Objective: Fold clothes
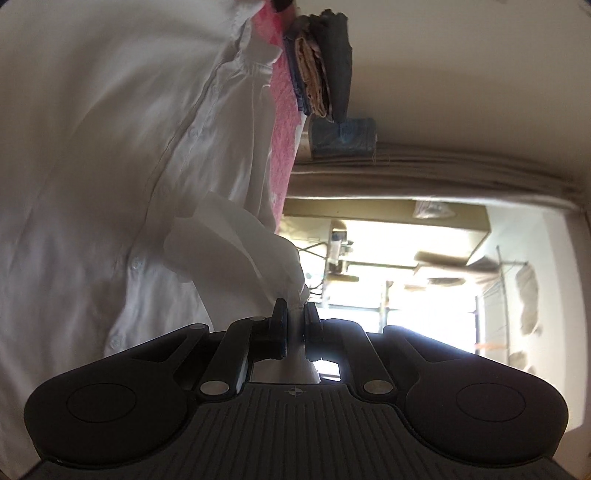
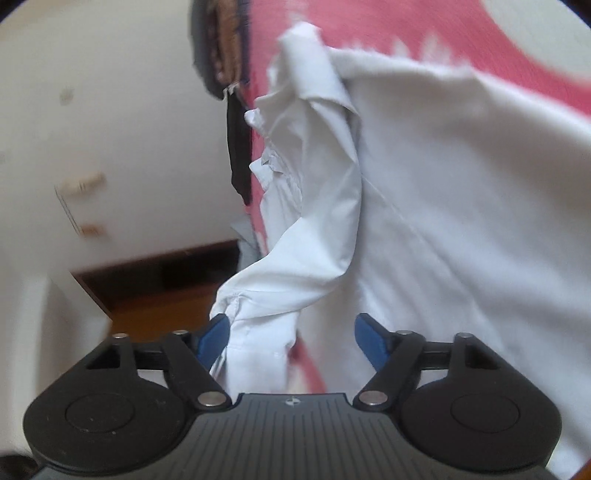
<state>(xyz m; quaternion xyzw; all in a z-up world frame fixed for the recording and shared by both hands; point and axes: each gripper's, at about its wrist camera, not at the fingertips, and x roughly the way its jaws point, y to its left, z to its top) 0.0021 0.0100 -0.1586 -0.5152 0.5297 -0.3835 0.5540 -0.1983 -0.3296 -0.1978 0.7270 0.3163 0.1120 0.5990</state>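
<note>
Left gripper (image 1: 294, 317) pinches the shirt (image 1: 110, 166) by a limp, light corner; right gripper (image 2: 291, 332) gapes wide around the cuff (image 2: 258, 350) — grab that stiffer edge.

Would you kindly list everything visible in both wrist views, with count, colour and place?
white button shirt: one, white, spread over the pink cloth, a bunched part pinched by the left gripper, its sleeve cuff lying between the right gripper's open fingers.
pink cloth: one, pink with white patches, under the shirt.
folded clothes stack: one pile, grey, tan and blue, beyond the shirt.
blue folded item: one, blue, next to the stack.
curtain: one, beige, above a bright window.
left gripper: one, black, shut on the shirt.
right gripper: one, black with blue fingers, open.
</note>
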